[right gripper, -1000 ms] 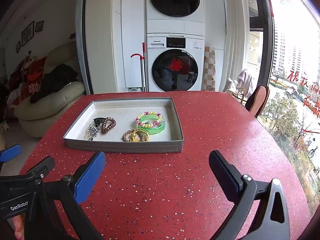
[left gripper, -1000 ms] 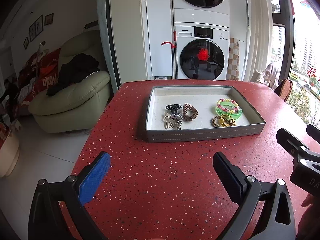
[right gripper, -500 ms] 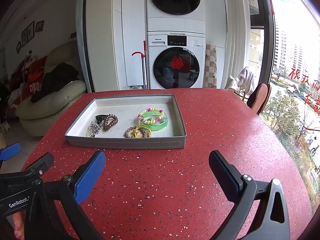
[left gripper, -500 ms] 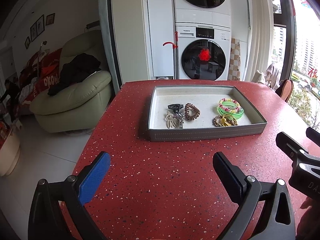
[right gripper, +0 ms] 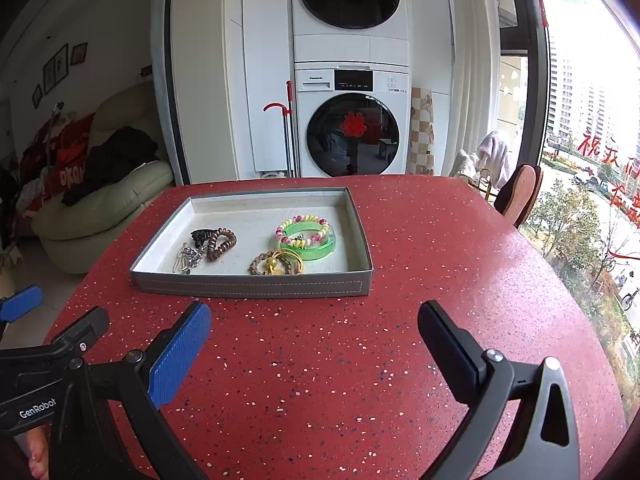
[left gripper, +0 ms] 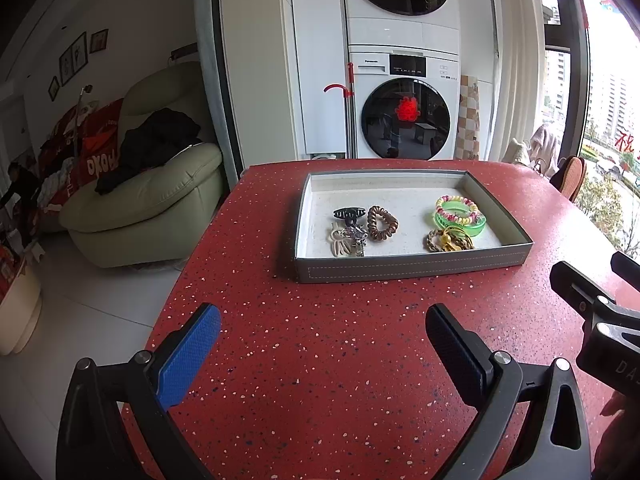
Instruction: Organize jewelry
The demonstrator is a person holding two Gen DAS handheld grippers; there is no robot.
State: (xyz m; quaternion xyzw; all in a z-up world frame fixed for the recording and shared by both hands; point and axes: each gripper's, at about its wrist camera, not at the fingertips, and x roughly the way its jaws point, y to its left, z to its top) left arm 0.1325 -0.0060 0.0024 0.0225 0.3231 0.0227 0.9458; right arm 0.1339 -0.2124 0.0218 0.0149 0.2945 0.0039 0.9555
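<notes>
A grey tray [left gripper: 408,270] [right gripper: 256,285] sits on the red speckled table. In it lie a black claw clip [left gripper: 349,214], a brown spiral hair tie [left gripper: 383,222] [right gripper: 221,244], a cream and silver clip pile [left gripper: 347,240] [right gripper: 187,258], a green bangle with a beaded bracelet on it [left gripper: 460,213] [right gripper: 307,236], and a braided tie with yellow bands [left gripper: 448,240] [right gripper: 276,263]. My left gripper [left gripper: 322,338] is open and empty, short of the tray's front wall. My right gripper [right gripper: 314,338] is open and empty, also short of it.
The red table [left gripper: 320,380] [right gripper: 460,280] ends at the left over a white floor. A cream sofa [left gripper: 144,208] stands at the left. Stacked washing machines [right gripper: 352,120] stand behind the table. A chair back [right gripper: 520,194] and window are at the right.
Both views have shifted slightly, and the tray sits a little further right in each frame. Both grippers stay open and empty.
</notes>
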